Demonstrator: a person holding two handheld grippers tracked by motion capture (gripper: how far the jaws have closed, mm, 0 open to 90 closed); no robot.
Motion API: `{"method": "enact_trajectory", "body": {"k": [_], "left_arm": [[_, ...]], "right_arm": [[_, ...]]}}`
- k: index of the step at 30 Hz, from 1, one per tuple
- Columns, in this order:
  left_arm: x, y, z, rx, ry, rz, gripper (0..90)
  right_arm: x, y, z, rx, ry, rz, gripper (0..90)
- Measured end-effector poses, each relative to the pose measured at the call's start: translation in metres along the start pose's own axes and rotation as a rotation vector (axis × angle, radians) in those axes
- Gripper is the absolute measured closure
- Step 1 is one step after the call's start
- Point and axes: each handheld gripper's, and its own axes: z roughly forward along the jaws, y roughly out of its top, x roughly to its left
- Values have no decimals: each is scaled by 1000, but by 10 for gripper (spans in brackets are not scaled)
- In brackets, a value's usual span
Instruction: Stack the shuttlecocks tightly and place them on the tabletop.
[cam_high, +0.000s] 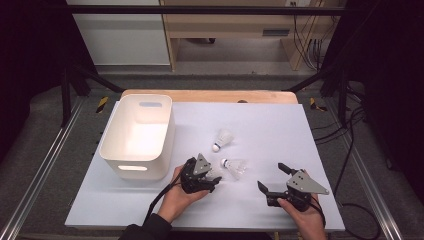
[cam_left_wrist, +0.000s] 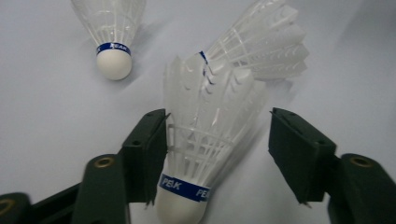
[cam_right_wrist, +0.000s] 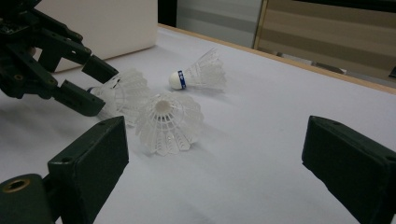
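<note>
Here the high view lays out the whole scene — a white bin (cam_high: 137, 135) at the left of the pale tabletop (cam_high: 280, 130), three shuttlecocks near the middle, and a tool in each hand below them. The left tool (cam_high: 214, 181) reaches a shuttlecock that is mostly hidden behind it from above; the left gripper view makes it plain: this nearest shuttlecock (cam_left_wrist: 205, 135) lies between the two jaws, cork end toward the camera, its blue band readable, the left jaw touching the feather skirt and the right jaw apart from it, so the jaws stand open around it, not closed on it. Just beyond it lies the second shuttlecock (cam_left_wrist: 261, 46), the two skirts overlapping in this view, and the third shuttlecock (cam_left_wrist: 112, 37) lies apart at upper left. The right tool (cam_high: 272, 177) hovers wide open with nothing between its jaws — the right gripper view looks across the tabletop at the second shuttlecock (cam_right_wrist: 168, 122), open skirt facing the camera, near the left tool (cam_right_wrist: 91, 86).
</note>
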Motion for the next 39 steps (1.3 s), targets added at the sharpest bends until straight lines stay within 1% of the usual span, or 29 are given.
{"method": "enact_trajectory", "body": {"k": [3, 5, 7, 9, 10, 11, 13, 14, 15, 16, 17, 18, 19, 20, 21, 22, 23, 25, 29, 30, 32, 33, 36, 39], "left_arm": [[0, 0, -1, -3, 2, 5, 475], [-2, 1, -3, -12, -15, 14, 559], [-6, 0, -7, -18, -36, 33, 565], [-8, 0, -10, -22, -46, 47, 562], [-9, -1, -10, -16, -50, 56, 549], [-9, -1, -10, -4, -49, 62, 507], [-6, -3, -6, 28, -37, 71, 460], [-4, -4, -3, 50, -31, 73, 450], [-3, -4, -1, 64, -36, 64, 459], [-2, -4, 2, 72, -39, 64, 461], [-1, -4, 3, 83, -32, 72, 459], [-1, -5, 4, 89, -21, 81, 474], [-1, -5, 4, 89, -6, 92, 532], [-1, -5, 4, 95, -4, 101, 542], [-1, -5, 4, 105, -2, 124, 544], [-2, -6, 4, 109, 12, 147, 557], [-2, -6, 3, 111, 16, 151, 589], [-2, -6, 2, 105, 15, 150, 625], [-3, -8, -6, 104, 14, 172, 647], [-3, -10, -9, 106, 21, 185, 647], [-2, -15, -17, 112, 20, 200, 648], [-3, -17, -20, 113, 15, 208, 648], [-3, -24, -31, 124, 3, 259, 648], [-2, -28, -36, 127, -33, 291, 644]], "right_arm": [[1, 0, 0, 4, 2, -5, 71], [2, 0, 0, 6, 1, -8, 71], [2, 0, 0, 4, 2, -7, 71], [2, 0, 0, 7, 1, -7, 72], [2, 0, 0, 8, 2, -7, 72], [2, 0, 0, 8, 1, -8, 71], [2, 0, 1, 9, 5, -12, 72], [2, 0, 1, 11, 6, -11, 72], [3, 0, 1, 12, 7, -12, 72], [3, 0, 1, 13, 7, -12, 72], [3, 0, 1, 13, 7, -13, 72], [3, 0, 1, 13, 7, -13, 73], [2, 0, 1, 12, 6, -12, 73], [2, 0, 1, 12, 6, -12, 73], [2, 0, 0, 12, 5, -11, 73], [2, 0, 0, 11, 6, -11, 73], [2, 0, 0, 11, 5, -10, 74], [2, 0, 0, 12, 6, -10, 74], [2, 0, 0, 11, 7, -12, 74], [2, 0, 0, 11, 6, -12, 74], [2, 0, 0, 11, 6, -11, 74], [3, 0, 1, 12, 7, -12, 74], [4, 0, 1, 16, 9, -13, 74], [5, 0, 2, 18, 10, -15, 74]]}}
